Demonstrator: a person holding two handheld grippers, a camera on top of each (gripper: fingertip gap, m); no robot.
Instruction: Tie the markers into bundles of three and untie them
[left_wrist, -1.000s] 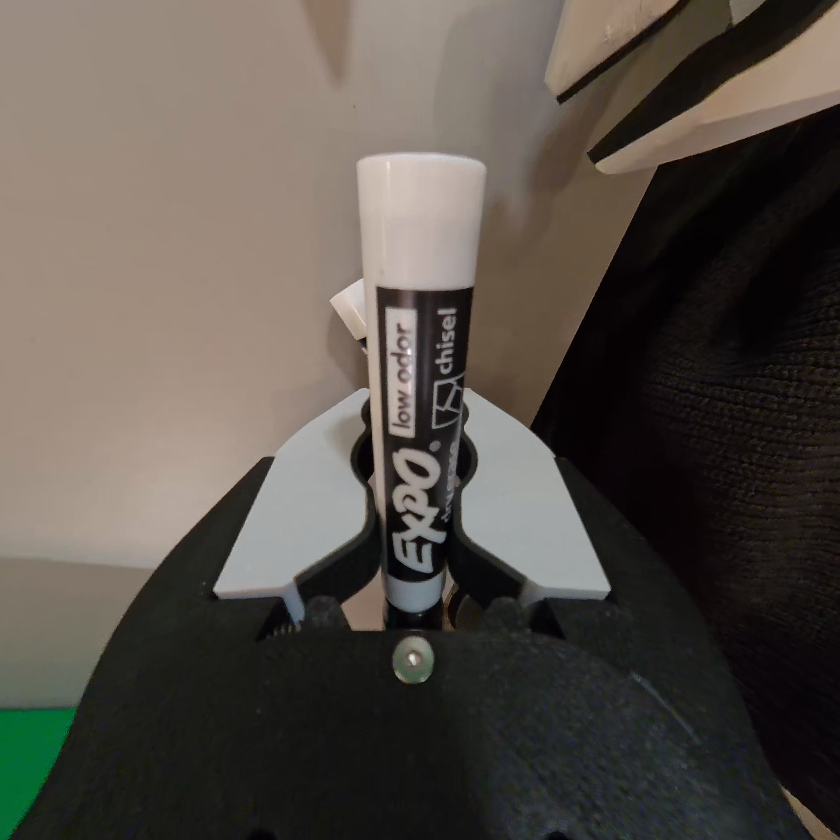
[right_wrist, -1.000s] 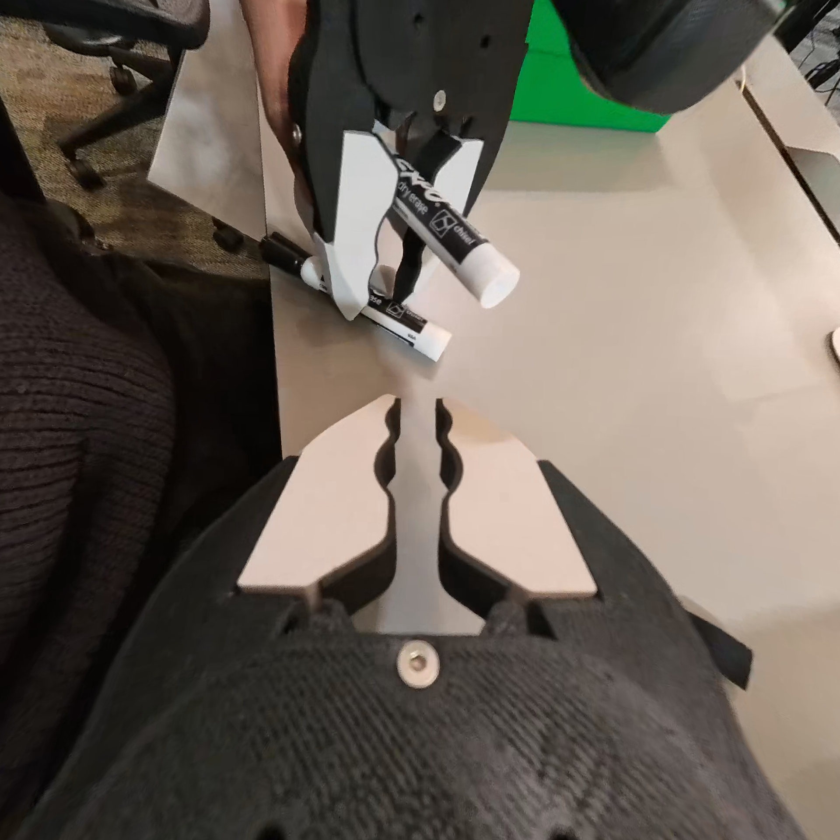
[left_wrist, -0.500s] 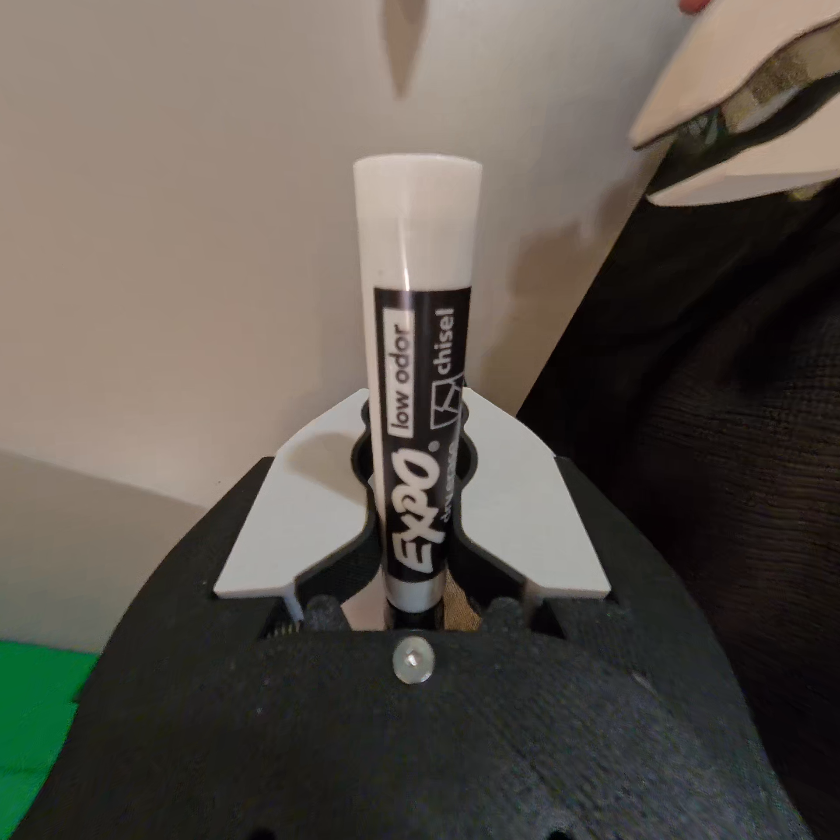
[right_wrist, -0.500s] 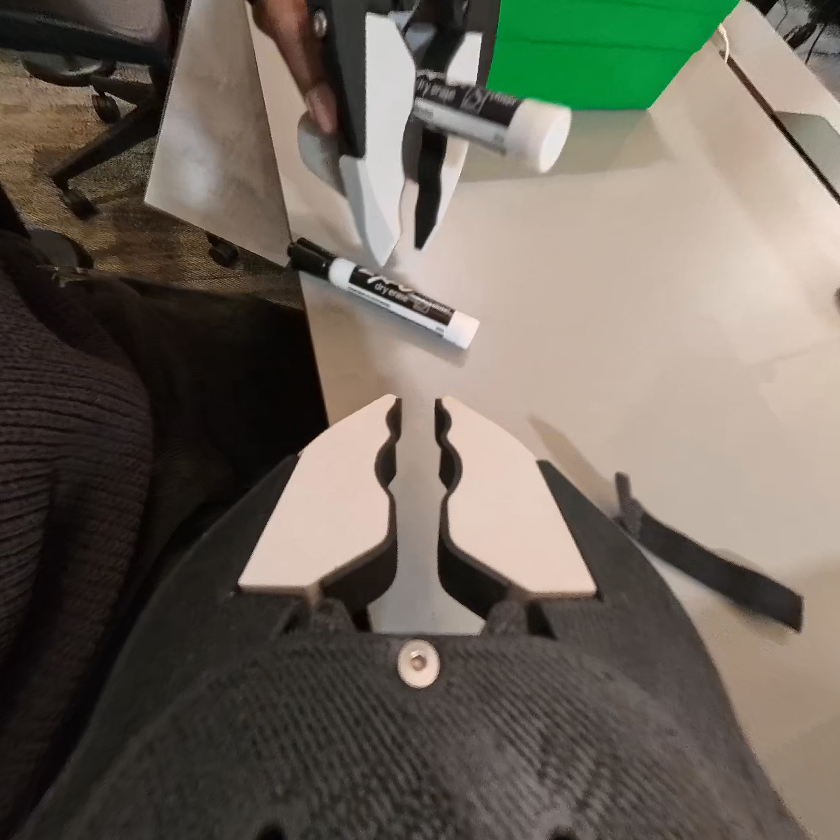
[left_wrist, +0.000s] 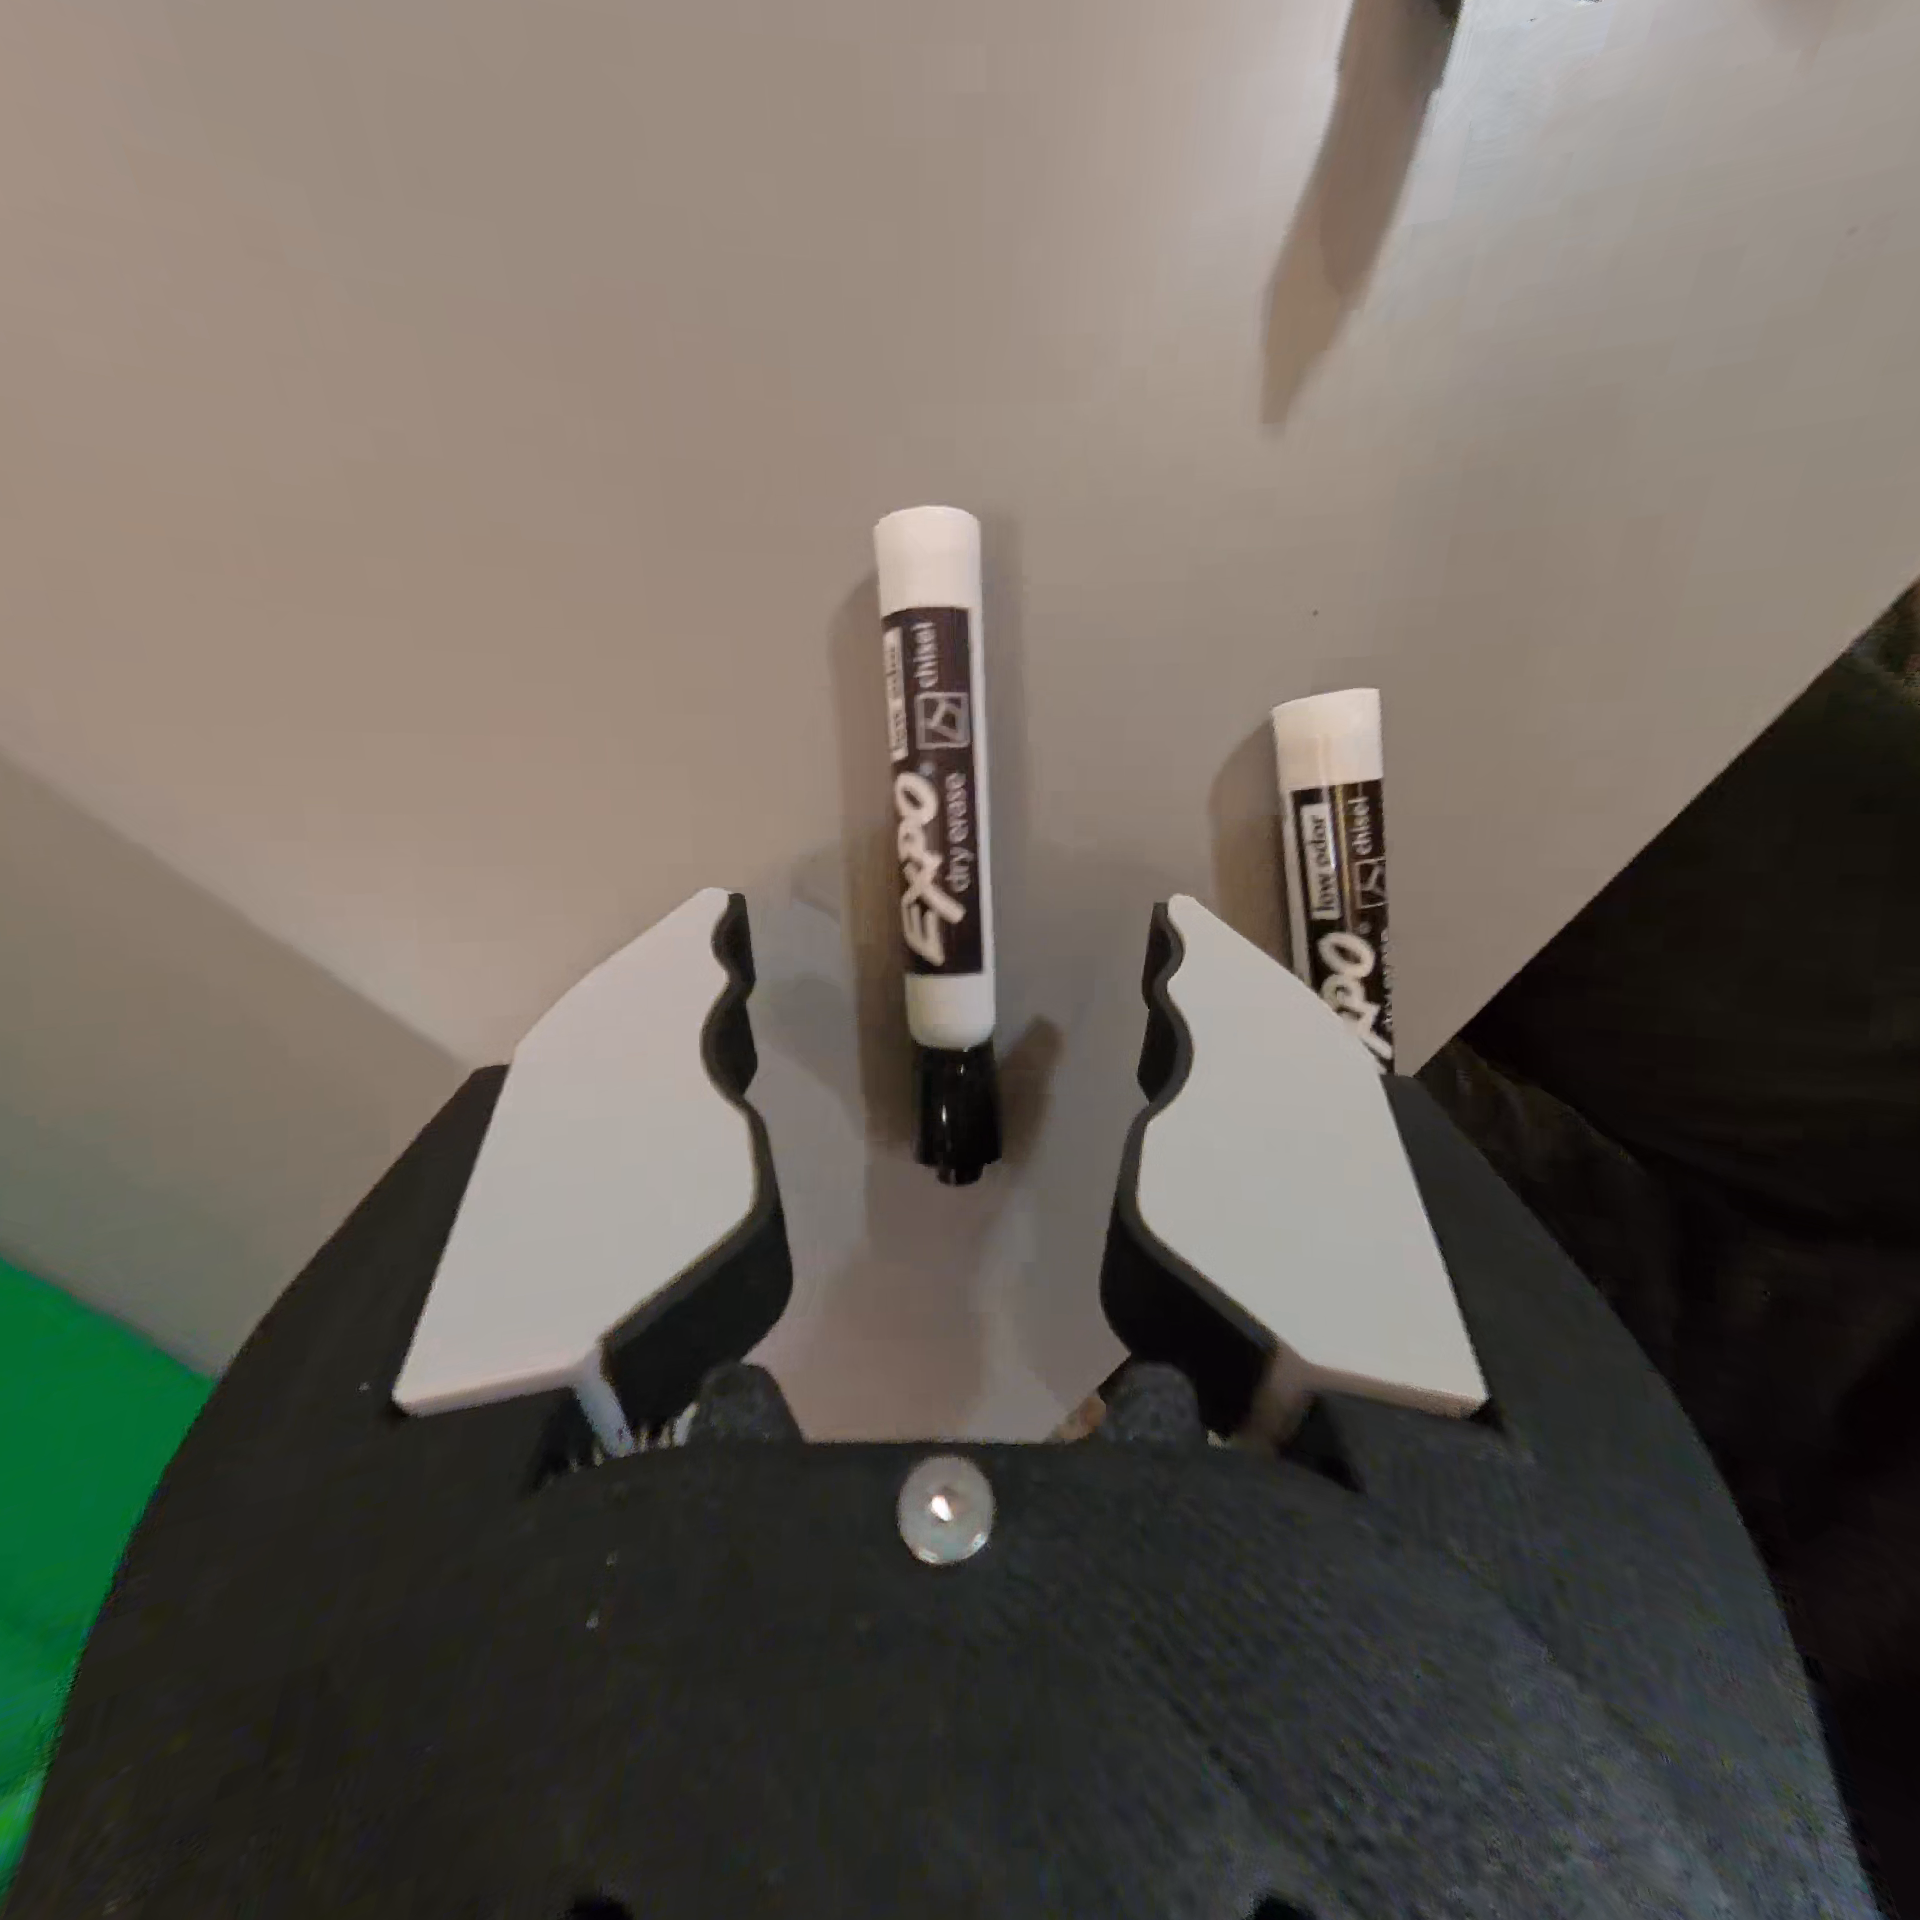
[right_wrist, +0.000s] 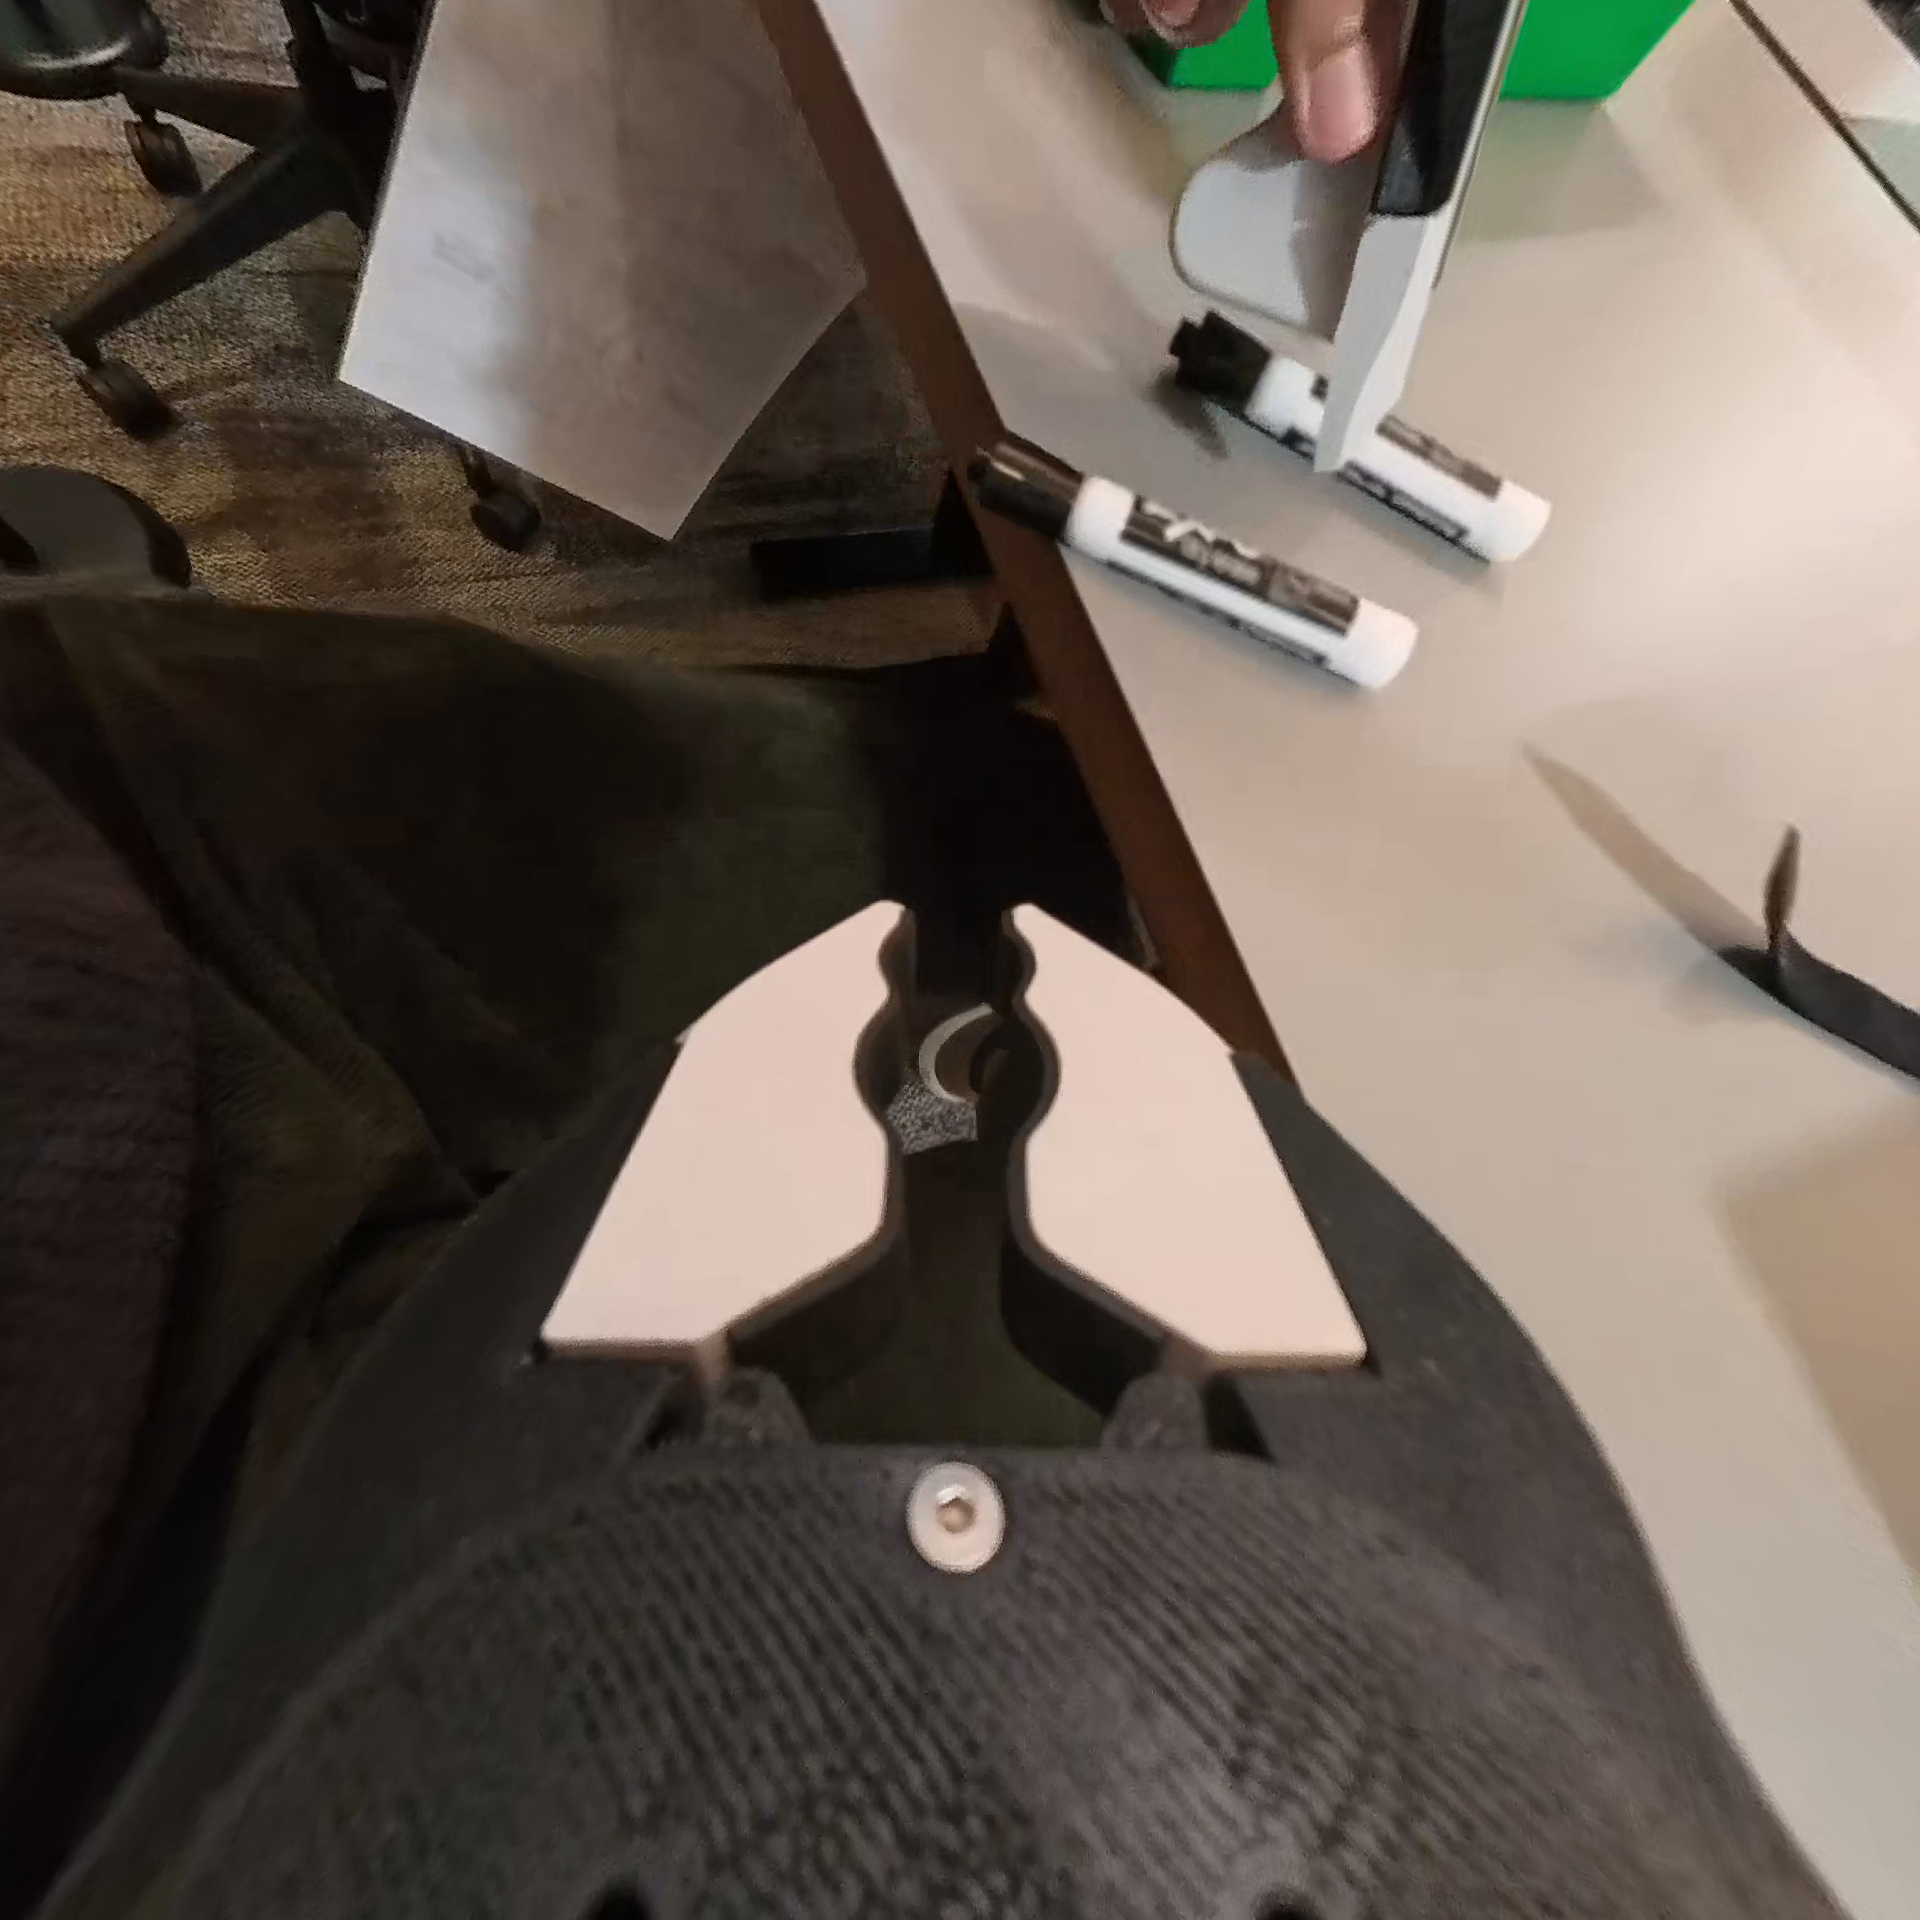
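Fingers (left_wrist: 644, 1122) of my left gripper (left_wrist: 945, 940) stand spread wide, holding nothing, and a dry-erase marker (left_wrist: 935, 790) lies on the grey worktop (left_wrist: 520, 468) in the gap just beyond their tips, black cap toward me, touching neither finger as far as I can see. A second marker (left_wrist: 1335, 831) lies parallel to it, half hidden behind my right-hand finger and close to the worktop's near edge, its cap end reaching that edge.

On my right gripper (right_wrist: 956, 914), the fingers (right_wrist: 769, 1164) are nearly pressed together with only a narrow slot between them and nothing in it. It hovers off the worktop's near edge, over dark clothing (right_wrist: 364, 831). Beyond its tips I see both markers (right_wrist: 1195, 561) lying on the worktop by that edge, with the left gripper (right_wrist: 1382, 249) over the farther one and a hand (right_wrist: 1320, 73) on it. A black strap (right_wrist: 1818, 987) lies farther along the worktop, and a green box (right_wrist: 1558, 62) sits toward the far edge.
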